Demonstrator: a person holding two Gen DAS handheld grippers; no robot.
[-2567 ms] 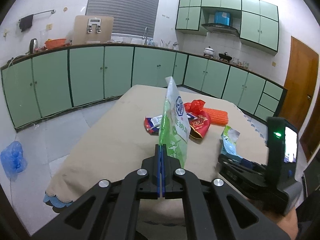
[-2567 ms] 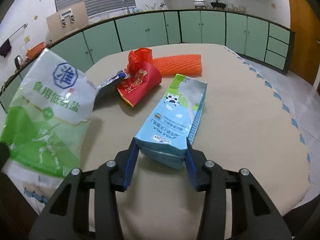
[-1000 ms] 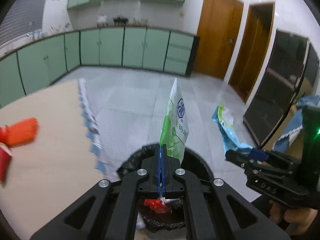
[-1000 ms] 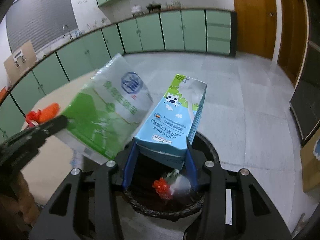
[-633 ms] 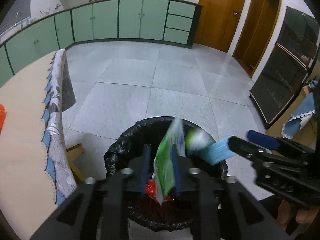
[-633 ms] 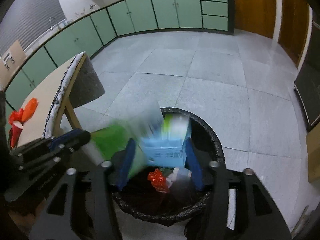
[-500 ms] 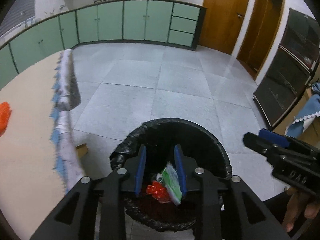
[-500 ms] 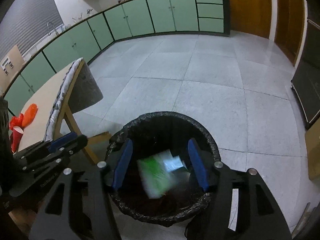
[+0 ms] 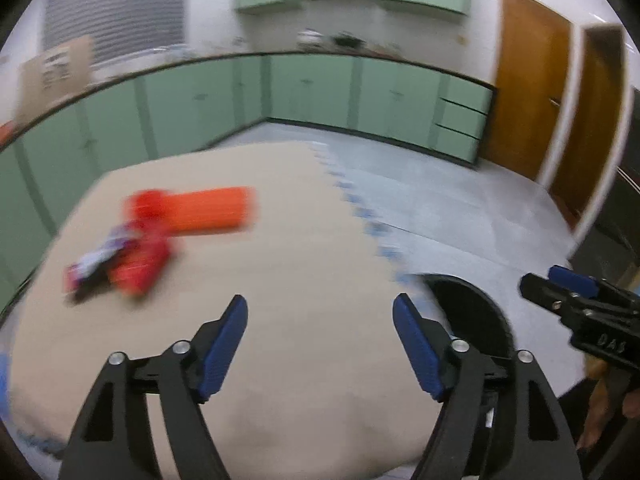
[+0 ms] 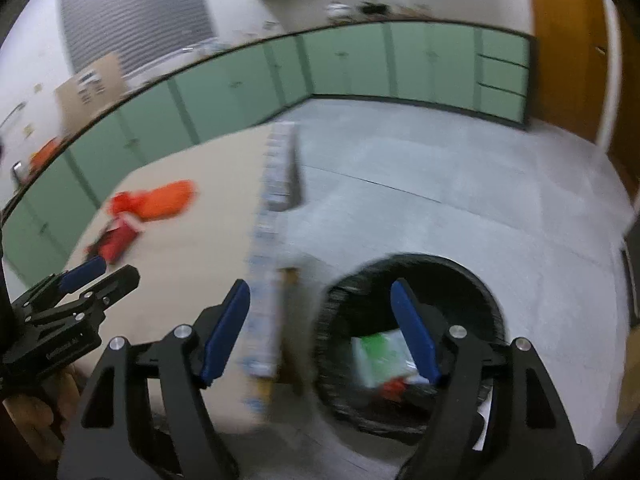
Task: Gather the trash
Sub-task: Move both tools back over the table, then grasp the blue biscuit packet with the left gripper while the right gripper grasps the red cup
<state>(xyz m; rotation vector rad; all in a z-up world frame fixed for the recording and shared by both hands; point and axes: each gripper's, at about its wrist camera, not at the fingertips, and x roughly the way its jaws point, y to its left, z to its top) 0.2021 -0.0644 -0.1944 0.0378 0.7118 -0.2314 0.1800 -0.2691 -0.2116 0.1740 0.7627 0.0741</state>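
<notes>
Trash (image 9: pixel 160 236) is what's left out there: a red packet, an orange net sleeve and a small dark wrapper, bunched together toward the far left part of the desk (image 9: pixel 304 248), well away from its right edge. Blur hides the details. Down on the floor beside that right edge sits the black-lined bin (image 10: pixel 408 336), placed close so pieces can go straight over the side; a green-and-white bag (image 10: pixel 380 356) lies inside it. Left claw (image 9: pixel 320 344) hangs over the desk, jaws opening wide, nothing between them. Right claw (image 10: pixel 320 328) straddles the desk edge and bin rim, jaws opening too, empty. Both look free for the next pickup, I'd say.
</notes>
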